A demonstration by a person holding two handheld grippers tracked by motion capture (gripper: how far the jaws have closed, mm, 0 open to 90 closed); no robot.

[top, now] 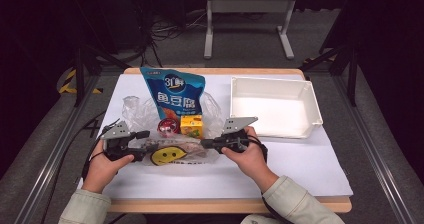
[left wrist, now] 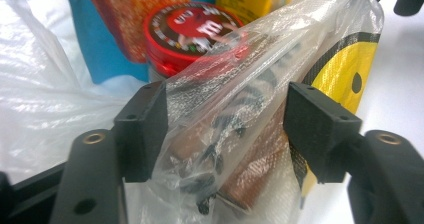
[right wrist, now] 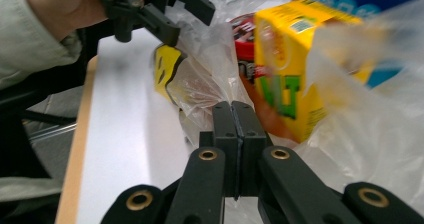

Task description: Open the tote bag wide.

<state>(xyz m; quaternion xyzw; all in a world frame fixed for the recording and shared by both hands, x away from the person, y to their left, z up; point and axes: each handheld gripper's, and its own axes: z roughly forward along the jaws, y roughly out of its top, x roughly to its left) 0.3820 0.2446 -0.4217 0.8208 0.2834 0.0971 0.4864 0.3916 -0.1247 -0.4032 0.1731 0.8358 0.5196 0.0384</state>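
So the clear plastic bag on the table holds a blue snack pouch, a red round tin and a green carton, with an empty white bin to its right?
Not quite: the carton is yellow, as the high view shows. The rest holds: the clear plastic bag, blue snack pouch, red round tin and white bin.

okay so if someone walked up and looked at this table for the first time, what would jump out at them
Probably the tall blue snack bag standing upright at the table's middle, inside a crumpled clear plastic bag. In front of it sit a red round tin and a yellow carton, with a yellow smiley face on the bag's near side. The left gripper straddles the film with jaws apart, the right gripper is pinched shut on it, and a white bin waits at the right.
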